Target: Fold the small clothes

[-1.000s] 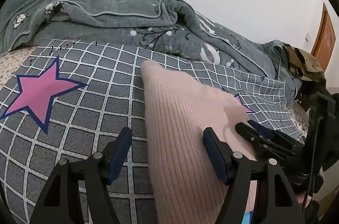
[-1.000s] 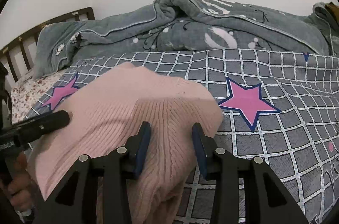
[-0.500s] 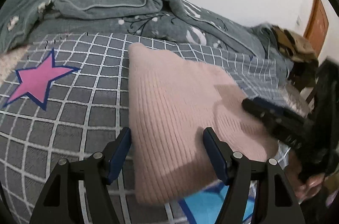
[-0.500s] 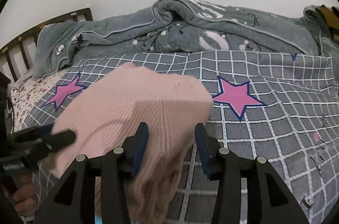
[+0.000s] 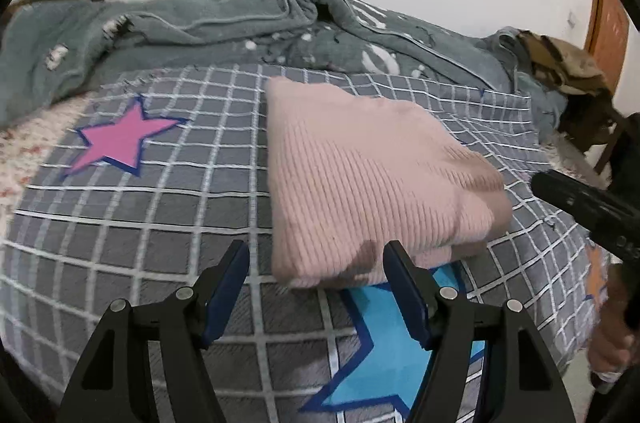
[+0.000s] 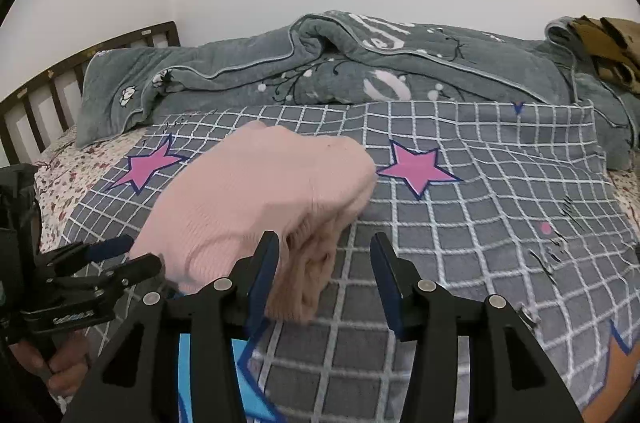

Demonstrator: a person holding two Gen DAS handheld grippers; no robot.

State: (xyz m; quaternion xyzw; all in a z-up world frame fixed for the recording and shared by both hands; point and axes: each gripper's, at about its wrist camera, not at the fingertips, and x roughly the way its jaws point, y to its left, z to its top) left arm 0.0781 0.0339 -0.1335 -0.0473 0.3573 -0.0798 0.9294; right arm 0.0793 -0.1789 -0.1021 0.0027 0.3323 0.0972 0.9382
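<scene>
A pink ribbed knit garment [image 5: 360, 183] lies folded in a thick block on the grey checked bedspread [image 5: 160, 207]; it also shows in the right wrist view [image 6: 256, 199]. My left gripper [image 5: 316, 287] is open and empty, just short of the garment's near edge. My right gripper [image 6: 324, 279] is open and empty, its left finger beside the garment's near right corner. The right gripper's body shows at the right edge of the left wrist view [image 5: 592, 211], and the left gripper shows at the left of the right wrist view [image 6: 104, 263].
A crumpled grey-green quilt [image 6: 360, 63] is piled along the back of the bed against the wall. A dark wooden headboard [image 6: 48, 91] stands at the left. Brown clothing [image 5: 560, 63] lies on a chair at the right, near a wooden door [image 5: 608, 23].
Both grippers have pulled back toward me off the pink garment. The right gripper has opened wider and let the garment go. The garment now lies folded flat on the bedspread.
</scene>
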